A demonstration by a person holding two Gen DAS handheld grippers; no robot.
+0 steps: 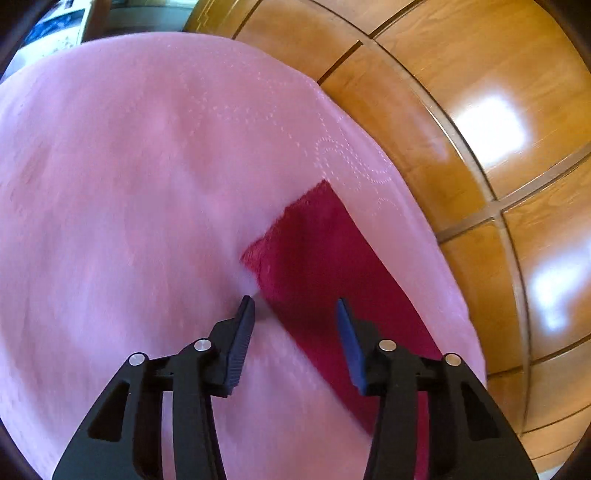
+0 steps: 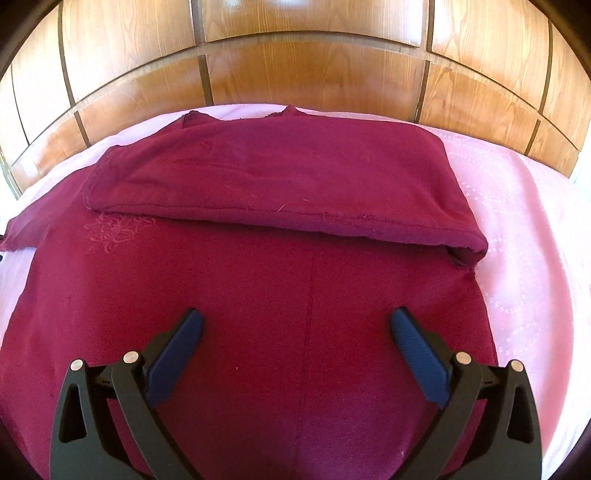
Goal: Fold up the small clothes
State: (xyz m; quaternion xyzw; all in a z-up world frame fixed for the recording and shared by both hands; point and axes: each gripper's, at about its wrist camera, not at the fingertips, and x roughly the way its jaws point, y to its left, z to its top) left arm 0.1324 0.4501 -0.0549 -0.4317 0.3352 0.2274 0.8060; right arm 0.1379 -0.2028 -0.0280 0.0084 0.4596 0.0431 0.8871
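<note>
A dark red garment (image 2: 258,295) lies flat on a pink cloth (image 2: 517,221). Its far part is folded over toward me, forming a thick band (image 2: 277,177) with a hem along the near side. A sleeve sticks out at the left (image 2: 33,225). My right gripper (image 2: 295,321) hovers over the garment's middle, wide open, with nothing pinched. In the left wrist view only a strip of the dark red garment (image 1: 332,277) shows, with a fuzzy end. My left gripper (image 1: 295,306) stands partly open over that strip's edge, its pads (image 1: 243,332) not pressing on the cloth.
Glossy wooden panels (image 2: 295,74) rise right behind the pink cloth's far edge, and the same wooden panels (image 1: 480,147) run along its right side in the left wrist view. Printed papers (image 1: 59,26) lie beyond the far left corner. The pink cloth (image 1: 129,184) spreads wide to the left.
</note>
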